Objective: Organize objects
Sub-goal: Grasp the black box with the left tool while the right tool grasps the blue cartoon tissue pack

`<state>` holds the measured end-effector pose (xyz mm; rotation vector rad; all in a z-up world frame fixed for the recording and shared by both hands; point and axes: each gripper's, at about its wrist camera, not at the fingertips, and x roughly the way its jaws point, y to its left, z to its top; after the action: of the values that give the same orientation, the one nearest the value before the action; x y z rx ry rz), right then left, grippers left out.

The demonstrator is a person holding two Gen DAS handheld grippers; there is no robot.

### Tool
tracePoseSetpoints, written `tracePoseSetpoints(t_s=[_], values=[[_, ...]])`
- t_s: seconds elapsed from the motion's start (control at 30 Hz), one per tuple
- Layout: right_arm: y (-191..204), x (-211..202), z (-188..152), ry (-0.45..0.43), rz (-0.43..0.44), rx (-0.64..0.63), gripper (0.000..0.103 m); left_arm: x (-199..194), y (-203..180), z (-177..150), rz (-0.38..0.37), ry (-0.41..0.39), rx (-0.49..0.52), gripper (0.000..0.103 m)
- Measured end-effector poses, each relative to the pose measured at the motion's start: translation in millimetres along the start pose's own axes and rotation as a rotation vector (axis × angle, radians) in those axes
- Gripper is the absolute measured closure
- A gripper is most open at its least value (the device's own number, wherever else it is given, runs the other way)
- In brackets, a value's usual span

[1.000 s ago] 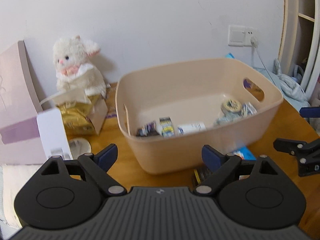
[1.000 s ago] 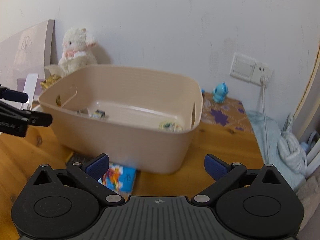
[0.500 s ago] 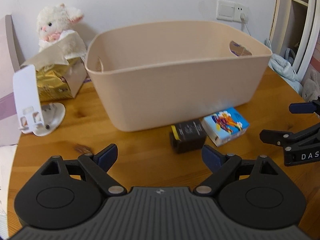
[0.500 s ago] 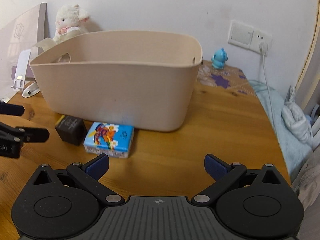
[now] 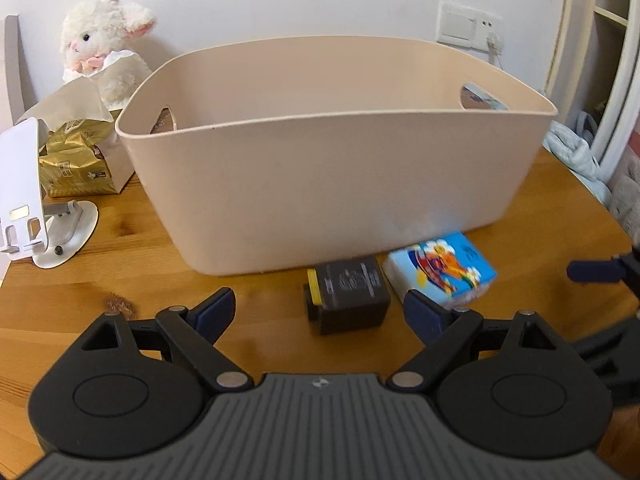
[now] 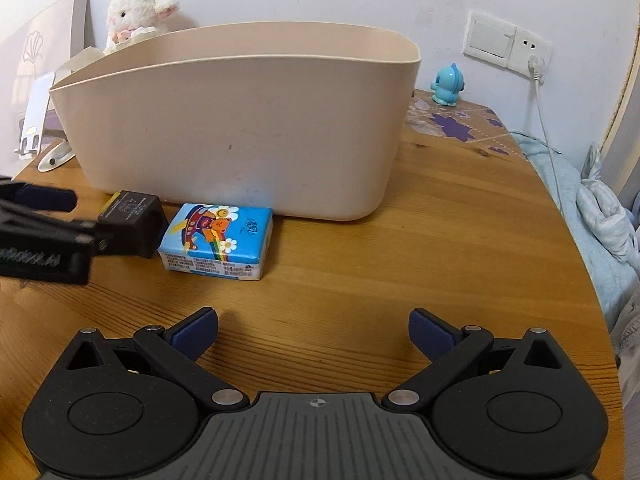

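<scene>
A beige plastic bin (image 5: 336,176) stands on the wooden table (image 5: 120,272); it also shows in the right wrist view (image 6: 240,128). In front of it lie a black box with a yellow end (image 5: 348,300) and a blue cartoon tissue pack (image 5: 440,268), side by side, also seen from the right as the box (image 6: 132,220) and the pack (image 6: 216,240). My left gripper (image 5: 318,312) is open, low over the table, its opening facing the black box. My right gripper (image 6: 314,332) is open and empty, to the right of the pack. The bin's inside is hidden.
A white plush lamb (image 5: 104,48), a gold tissue box (image 5: 76,156) and a white phone stand (image 5: 36,200) sit left of the bin. A blue figurine (image 6: 446,86) and a purple-patterned mat (image 6: 456,124) are at the back right. Bedding (image 6: 600,216) lies past the table's right edge.
Both grippers have dropped from above the bin down to table height and moved closer to the black box and tissue pack. Both stay open.
</scene>
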<state>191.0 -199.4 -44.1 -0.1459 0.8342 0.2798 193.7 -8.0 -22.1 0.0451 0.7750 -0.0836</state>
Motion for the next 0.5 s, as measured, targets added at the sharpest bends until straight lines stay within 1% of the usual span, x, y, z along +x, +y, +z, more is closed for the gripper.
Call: tracePoseSetpoints(t_s=[0.13, 0.33, 0.5], values=[[6.5, 4.8, 0.9, -0.002, 0.022, -0.007, 0.0, 8.0, 6.4, 0.0, 0.014, 0.008, -0.047, 0.012], [22.1, 11.7, 8.0, -0.006, 0.057, -0.032, 0.0, 11.3, 14.5, -5.5, 0.034, -0.002, -0.019, 0.012], [33.2, 16.1, 15.2, -0.009, 0.077, -0.033, 0.0, 13.9, 26.1, -6.7, 0.001, 0.002, -0.016, 0.012]])
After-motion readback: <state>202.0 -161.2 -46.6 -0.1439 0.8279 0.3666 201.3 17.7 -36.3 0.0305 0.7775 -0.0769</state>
